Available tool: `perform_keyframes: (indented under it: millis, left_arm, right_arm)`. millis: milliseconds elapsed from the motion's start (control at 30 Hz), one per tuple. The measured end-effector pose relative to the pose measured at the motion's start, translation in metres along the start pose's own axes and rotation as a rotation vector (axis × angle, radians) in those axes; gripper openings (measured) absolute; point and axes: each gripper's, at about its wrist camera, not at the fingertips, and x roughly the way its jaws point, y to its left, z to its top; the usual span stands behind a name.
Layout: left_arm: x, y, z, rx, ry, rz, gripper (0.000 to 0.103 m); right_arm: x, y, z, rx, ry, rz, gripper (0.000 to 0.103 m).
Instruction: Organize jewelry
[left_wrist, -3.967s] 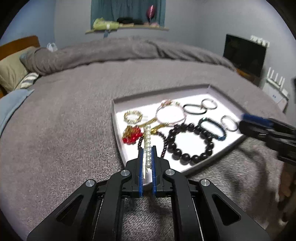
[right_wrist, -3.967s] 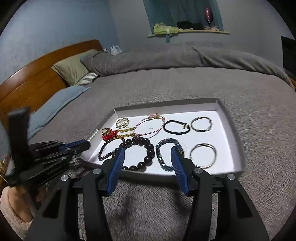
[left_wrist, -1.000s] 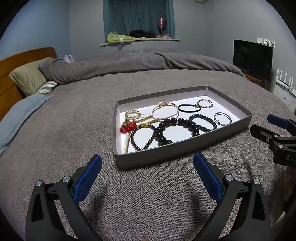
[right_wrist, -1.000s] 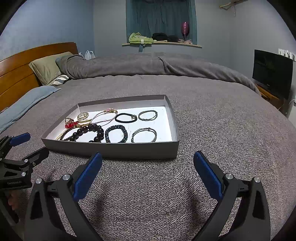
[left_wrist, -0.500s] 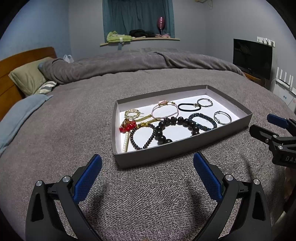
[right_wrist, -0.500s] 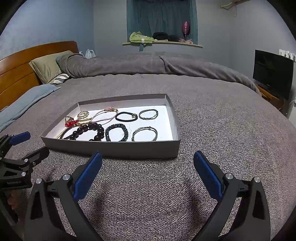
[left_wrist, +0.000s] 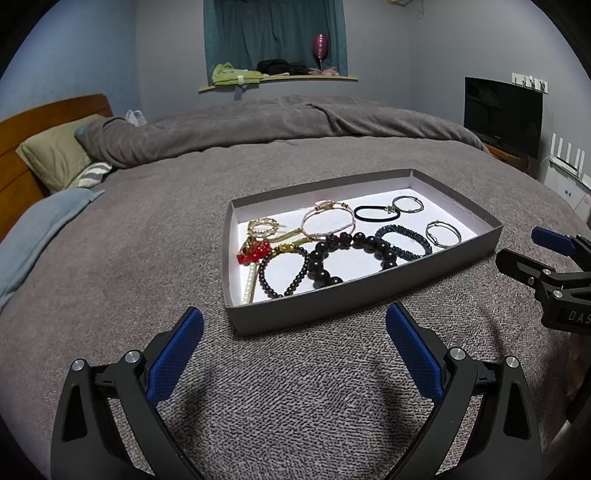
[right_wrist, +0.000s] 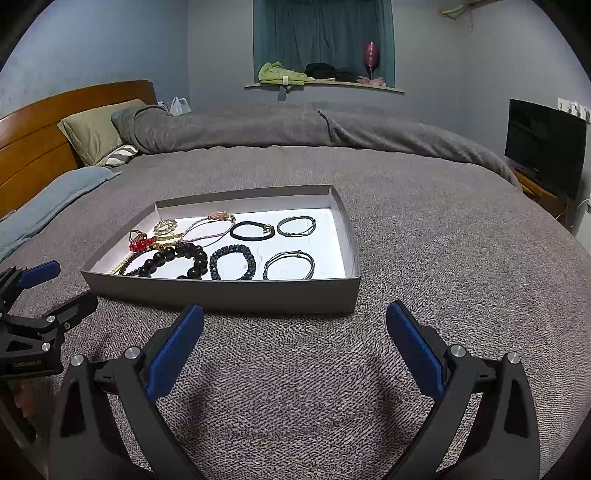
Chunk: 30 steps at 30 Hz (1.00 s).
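Note:
A shallow grey tray with a white floor lies on the grey bed. In it lie several pieces: a pearl strand by the left wall, a red charm, a big black bead bracelet, a dark blue beaded bracelet, a black hair tie, a pink cord bracelet and two silver bangles. My left gripper is open and empty in front of the tray. My right gripper is open and empty too.
A bunched grey duvet lies across the far side of the bed. Pillows and a wooden headboard are at the left. A television stands at the right. A window shelf holds clothes.
Four seconds ago my left gripper was shut on the pearl strand over the tray; now the strand lies in the tray. Both grippers are open and drawn back. Nothing moved in the last second.

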Motion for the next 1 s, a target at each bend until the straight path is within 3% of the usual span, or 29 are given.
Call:
perform_keyframes:
  millis: [1000]
  left_arm:
    - [0.0032,-0.0038,-0.0032,0.028,-0.006,-0.004,0.098]
  right_arm:
    - [0.0037,0.0008,-0.0006,-0.007,0.004,-0.007,0.098]
